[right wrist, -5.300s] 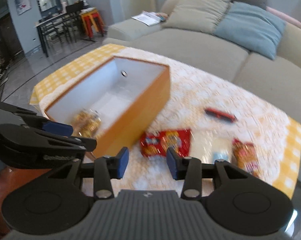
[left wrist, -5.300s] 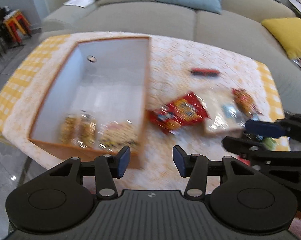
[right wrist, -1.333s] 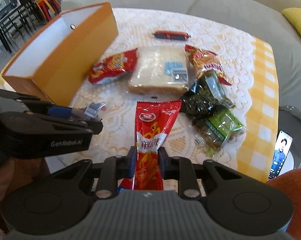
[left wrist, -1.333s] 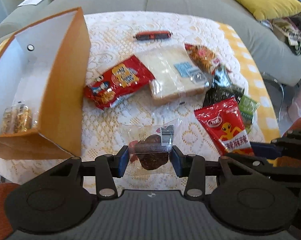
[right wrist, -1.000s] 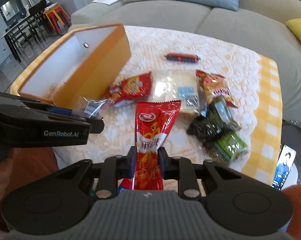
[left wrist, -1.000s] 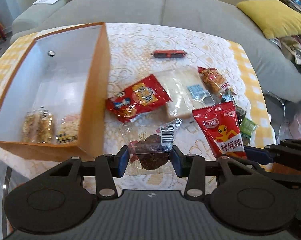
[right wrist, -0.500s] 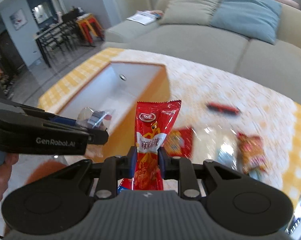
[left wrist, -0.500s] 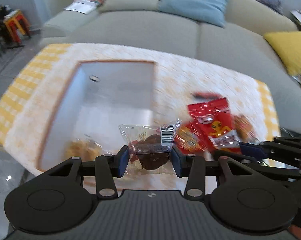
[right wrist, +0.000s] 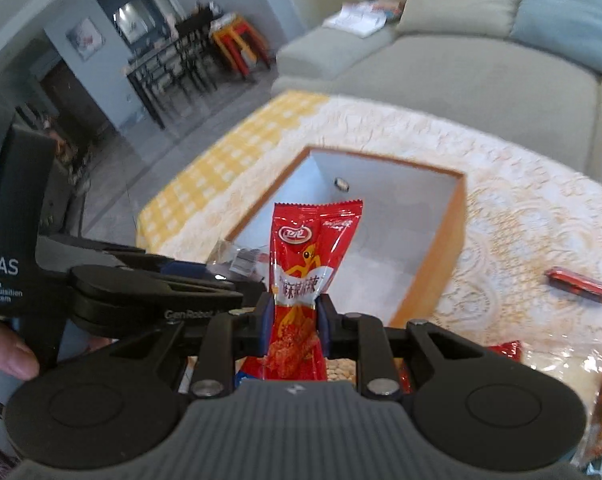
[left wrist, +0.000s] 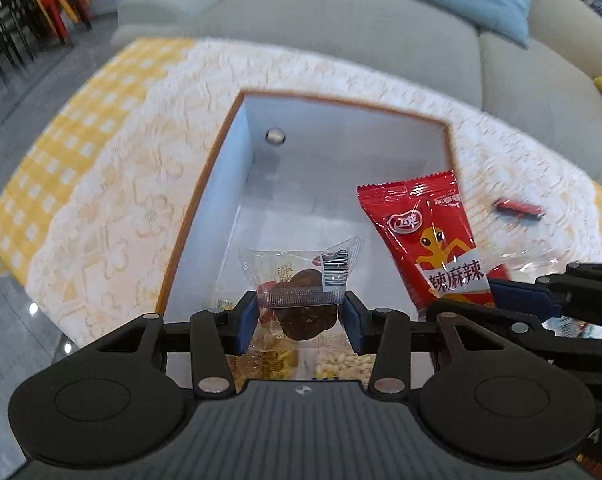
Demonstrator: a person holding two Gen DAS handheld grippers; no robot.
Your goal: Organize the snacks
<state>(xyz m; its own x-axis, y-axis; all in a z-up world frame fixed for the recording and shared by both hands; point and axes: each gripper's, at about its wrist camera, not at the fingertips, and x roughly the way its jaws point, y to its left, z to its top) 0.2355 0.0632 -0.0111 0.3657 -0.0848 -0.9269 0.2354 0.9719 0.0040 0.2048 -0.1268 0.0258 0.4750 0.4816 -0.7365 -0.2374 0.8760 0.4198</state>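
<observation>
In the left view, our left gripper point(left wrist: 300, 316) is pinching a clear cookie bag point(left wrist: 301, 280) over the orange box point(left wrist: 205, 196). In the right view, our right gripper point(right wrist: 293, 320) is squeezing a red snack bag point(right wrist: 307, 272) above that box point(right wrist: 441, 264); only here we are seeing a dining table point(right wrist: 169, 64).

Packets on the box point(left wrist: 205, 184) floor sit hidden behind the left hand-held gripper point(left wrist: 300, 322).

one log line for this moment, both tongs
left tongs: shut on clear cookie pack | right tongs: shut on red spicy pack | both over orange box
</observation>
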